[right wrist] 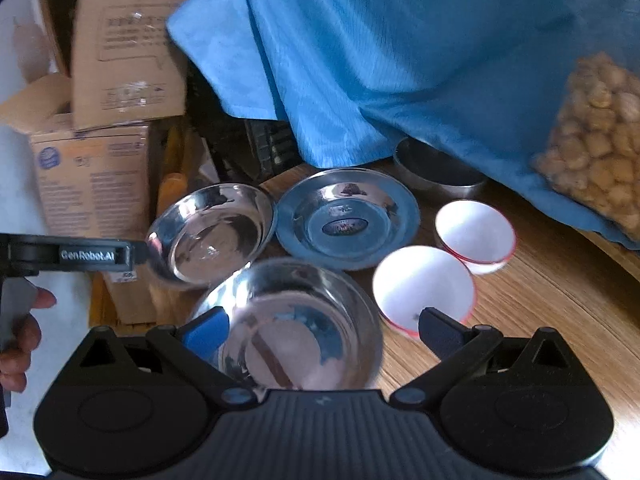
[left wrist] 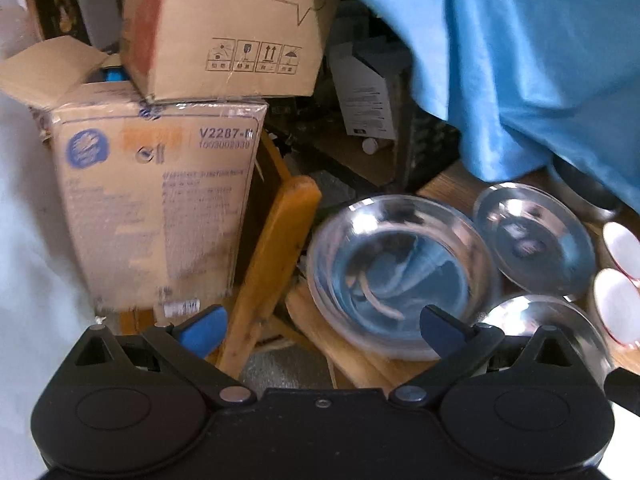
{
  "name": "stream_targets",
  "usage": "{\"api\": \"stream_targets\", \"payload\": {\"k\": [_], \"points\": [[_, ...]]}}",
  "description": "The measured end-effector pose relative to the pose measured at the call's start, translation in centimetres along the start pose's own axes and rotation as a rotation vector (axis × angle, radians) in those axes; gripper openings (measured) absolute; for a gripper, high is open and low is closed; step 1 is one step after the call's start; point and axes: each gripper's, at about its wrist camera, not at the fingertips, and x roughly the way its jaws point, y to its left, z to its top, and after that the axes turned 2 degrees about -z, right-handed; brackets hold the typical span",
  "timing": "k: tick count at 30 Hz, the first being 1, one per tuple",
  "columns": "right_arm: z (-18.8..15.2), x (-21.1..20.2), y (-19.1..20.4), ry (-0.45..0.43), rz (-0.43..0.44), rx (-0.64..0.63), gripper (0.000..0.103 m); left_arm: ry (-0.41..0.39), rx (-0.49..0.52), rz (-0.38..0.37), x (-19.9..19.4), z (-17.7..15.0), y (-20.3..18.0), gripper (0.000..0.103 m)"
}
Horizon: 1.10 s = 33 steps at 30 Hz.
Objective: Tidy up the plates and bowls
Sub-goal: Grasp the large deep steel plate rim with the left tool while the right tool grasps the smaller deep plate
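Note:
On the round wooden table (right wrist: 540, 300) stand two steel bowls, a flat steel plate (right wrist: 346, 218), two white bowls with red rims (right wrist: 424, 286) (right wrist: 474, 230) and a dark steel bowl (right wrist: 436, 170) under the blue cloth. My left gripper (left wrist: 322, 330) is open, its fingers on either side of the near rim of the far-left steel bowl (left wrist: 400, 272), which also shows in the right wrist view (right wrist: 210, 234). My right gripper (right wrist: 322, 330) is open over the near steel bowl (right wrist: 296, 324). The plate (left wrist: 534, 238) and white bowls (left wrist: 618, 304) also show in the left wrist view.
Stacked cardboard boxes (left wrist: 160, 200) and a wooden chair frame (left wrist: 276, 256) stand left of the table. A blue cloth (right wrist: 400, 60) hangs over the back. A bag of brown nuts (right wrist: 596, 136) lies at the right. The left gripper's arm (right wrist: 84, 256) reaches in from the left.

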Motion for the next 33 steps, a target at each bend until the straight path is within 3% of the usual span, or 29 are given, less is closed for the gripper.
{"api": "stream_targets", "payload": {"k": [8,17,25,27,33], "points": [[2.3,4.2,2.7,0.072,-0.03,-0.031,0.103,-0.024,0.031,-0.017,4.3,2.9,2.5,0.102],[4.3,6.9,4.4,0.131,0.032,-0.042,0.103,0.008,-0.001,-0.066,7.0,3.3,3.3,0.102],[5.4,9.6,4.9,0.194,0.125,0.061,0.103,0.048,-0.018,-0.115,8.1,3.6,3.9,0.1],[5.6,10.0,5.0,0.197,0.139,0.079,0.101,0.054,-0.023,-0.127,8.3,3.8,4.0,0.095],[6.2,11.0,5.0,0.221,0.13,0.121,0.084,0.078,-0.061,-0.168,8.6,4.0,4.3,0.077]]}}
